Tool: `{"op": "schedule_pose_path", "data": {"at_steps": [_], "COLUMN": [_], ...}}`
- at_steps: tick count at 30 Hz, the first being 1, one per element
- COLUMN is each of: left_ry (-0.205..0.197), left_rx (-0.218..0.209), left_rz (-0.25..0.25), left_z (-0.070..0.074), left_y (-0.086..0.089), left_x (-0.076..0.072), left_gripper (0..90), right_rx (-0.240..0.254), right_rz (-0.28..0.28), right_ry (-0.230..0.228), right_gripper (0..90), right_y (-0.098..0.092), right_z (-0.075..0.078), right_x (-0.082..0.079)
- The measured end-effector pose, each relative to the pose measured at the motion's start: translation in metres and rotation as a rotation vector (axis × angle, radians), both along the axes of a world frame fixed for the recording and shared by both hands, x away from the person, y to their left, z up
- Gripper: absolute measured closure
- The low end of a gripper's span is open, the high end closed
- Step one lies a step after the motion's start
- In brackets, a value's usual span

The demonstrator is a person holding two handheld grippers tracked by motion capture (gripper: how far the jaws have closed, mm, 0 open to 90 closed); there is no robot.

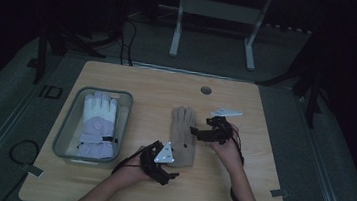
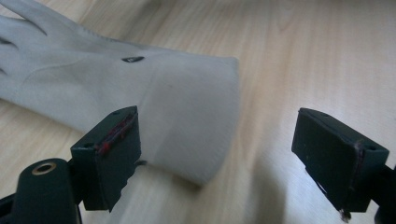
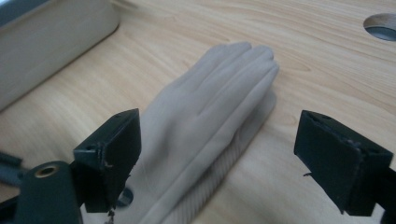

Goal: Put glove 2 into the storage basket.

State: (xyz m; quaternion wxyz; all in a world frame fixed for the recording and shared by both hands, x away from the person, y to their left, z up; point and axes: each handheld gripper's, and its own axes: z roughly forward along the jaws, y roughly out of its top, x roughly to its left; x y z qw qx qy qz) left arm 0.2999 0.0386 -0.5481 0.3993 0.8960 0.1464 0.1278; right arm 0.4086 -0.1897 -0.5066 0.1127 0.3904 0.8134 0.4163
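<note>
My left gripper (image 2: 217, 158) gapes at the beige glove's (image 2: 140, 93) cuff; my right gripper (image 3: 217, 163) gapes over its fingers. From above, a tray (image 1: 65, 129) holds a white glove (image 1: 98, 122).

a light wooden table (image 1: 237, 187) with a round cable hole (image 1: 206, 90) carries a beige glove (image 1: 183, 136) lying flat at centre and a clear plastic bin (image 1: 64, 136) at its left.

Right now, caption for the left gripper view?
Open left hand-held gripper poised at beige glove cuff on wooden table.
</note>
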Motion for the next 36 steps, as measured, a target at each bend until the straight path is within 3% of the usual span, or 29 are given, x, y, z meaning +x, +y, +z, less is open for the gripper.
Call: {"op": "schedule_pose_path", "data": {"at_steps": [5,8,11,20,22,25,28,30,31,36], "left_ry": [0.027,0.022,0.025,0.019,0.024,0.034,0.035,0.034,0.03,0.018], "left_rx": [0.021,0.019,0.044,0.075,0.069,0.072,0.078,0.075,0.074,0.081], "left_rz": [-0.02,-0.035,-0.044,-0.07,-0.068,-0.074,-0.082,-0.083,-0.079,-0.074], "left_z": [-0.001,-0.004,-0.008,-0.012,-0.012,-0.012,-0.012,-0.012,-0.012,-0.011], "left_y": [-0.008,-0.013,-0.016,-0.018,-0.016,-0.014,-0.014,-0.013,-0.012,-0.011], "left_x": [0.01,0.013,0.017,0.021,0.02,0.021,0.022,0.022,0.023,0.025], "left_gripper": [17.9,23.4,28.9,30.4,30.3,30.3,31.5,33.1,36.3,52.3], "right_rx": [-0.004,0.014,0.04,0.033,0.031,0.017,0.011,0.002,-0.039,-0.104], "right_rz": [-0.012,-0.022,-0.03,0.009,0.012,0.062,0.099,0.104,0.112,0.125], "right_ry": [0.026,0.063,0.102,0.173,0.166,0.162,0.163,0.161,0.129,0.068], "right_gripper": [15.2,15.2,17.7,22.4,26.5,44.5,55.4,58.2,63.0,67.3], "right_y": [0.007,0.01,0.01,0.019,0.019,0.023,0.027,0.028,0.032,0.037], "right_z": [-0.002,-0.011,-0.024,-0.049,-0.049,-0.049,-0.047,-0.046,-0.042,-0.039], "right_x": [0.02,0.034,0.046,0.056,0.054,0.052,0.05,0.049,0.046,0.041]}}
